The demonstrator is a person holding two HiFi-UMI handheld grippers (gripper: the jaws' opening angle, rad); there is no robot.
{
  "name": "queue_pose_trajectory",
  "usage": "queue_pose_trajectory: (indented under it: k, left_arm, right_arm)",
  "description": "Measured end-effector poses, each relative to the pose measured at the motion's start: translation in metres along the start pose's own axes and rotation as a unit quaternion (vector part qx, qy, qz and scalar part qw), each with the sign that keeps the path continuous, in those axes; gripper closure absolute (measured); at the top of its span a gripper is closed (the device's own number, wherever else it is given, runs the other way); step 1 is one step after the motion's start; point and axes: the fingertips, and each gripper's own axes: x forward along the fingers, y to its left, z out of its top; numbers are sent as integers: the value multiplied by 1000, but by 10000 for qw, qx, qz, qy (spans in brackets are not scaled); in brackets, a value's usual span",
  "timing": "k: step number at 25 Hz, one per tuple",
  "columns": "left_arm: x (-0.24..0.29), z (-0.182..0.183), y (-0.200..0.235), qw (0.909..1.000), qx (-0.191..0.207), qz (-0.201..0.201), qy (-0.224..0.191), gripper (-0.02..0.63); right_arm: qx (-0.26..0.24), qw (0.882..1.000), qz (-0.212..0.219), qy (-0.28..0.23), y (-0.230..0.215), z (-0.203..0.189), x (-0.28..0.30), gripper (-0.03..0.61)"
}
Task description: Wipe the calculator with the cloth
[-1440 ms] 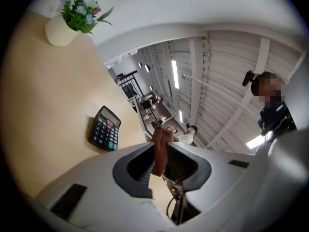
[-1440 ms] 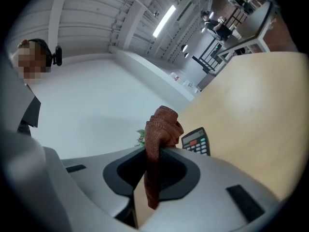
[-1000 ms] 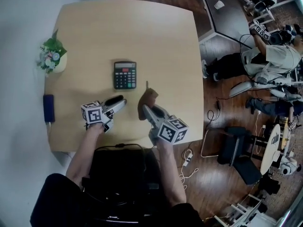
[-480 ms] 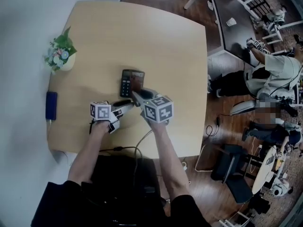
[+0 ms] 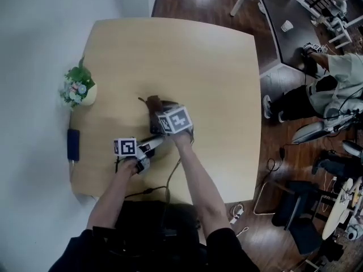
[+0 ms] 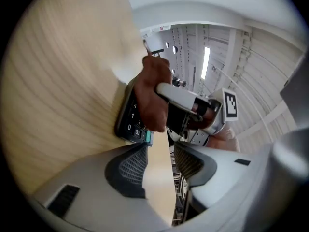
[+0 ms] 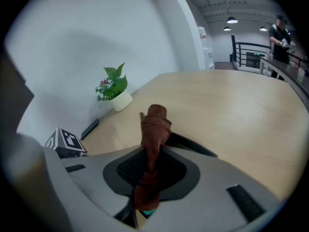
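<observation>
The black calculator lies on the wooden table, mostly hidden under my right gripper in the head view. That gripper is shut on a brown cloth, which rests on the calculator's keys. A teal key shows below the cloth in the right gripper view. My left gripper lies low at the calculator's near corner, its jaws a little apart with nothing between the pads. I cannot tell whether it touches the calculator.
A small potted plant and a dark flat device sit at the table's left edge, by a white wall. Right of the table are a dark desk, a seated person, chairs and floor cables.
My right gripper has carried the cloth left and down from beside the calculator onto it. The left gripper has sunk a little and rolled, staying near the calculator's near corner.
</observation>
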Motion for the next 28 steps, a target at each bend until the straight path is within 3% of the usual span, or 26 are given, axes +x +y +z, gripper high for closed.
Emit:
queue_pose_trajectory:
  k: [7,9,11,14,18,20,23,28]
  left_arm:
    - [-3,3,2,9993,-333,-86,-117,443]
    - [-2,5,-1,9991,-328,-198,-166,443]
    - [-3,4,0,9987,-419,-184,-211,443]
    - [-5,6,2,9991,-321,-147,-219,445]
    - [-6,4,10,9990,-379,-81,-227,446]
    - [-5,5,5,9991,-314,-143,-242,446]
    - [-4,4,-1,9991,-326,-128,-239,448]
    - [-5,4,-1,9984,-472,-208,-247,453]
  right_arm:
    - [621,9930,-995,-127,-92,-45,-74,514]
    - [748,9905,-1130,-253,-100,-50,-92,514]
    - [742,9913,-978,-474,-86,-38,-98,514]
    - [529,9951,-218,-801,-29,-1,-78,514]
    - [80,9957,638,-660,40,32,-23,514]
    - [-55,9972,634,-396,48,31,1,514]
    - [-88,9997,218,-10,26,14,8,514]
    - [235,9994,-259,59,-24,-15,-21,511]
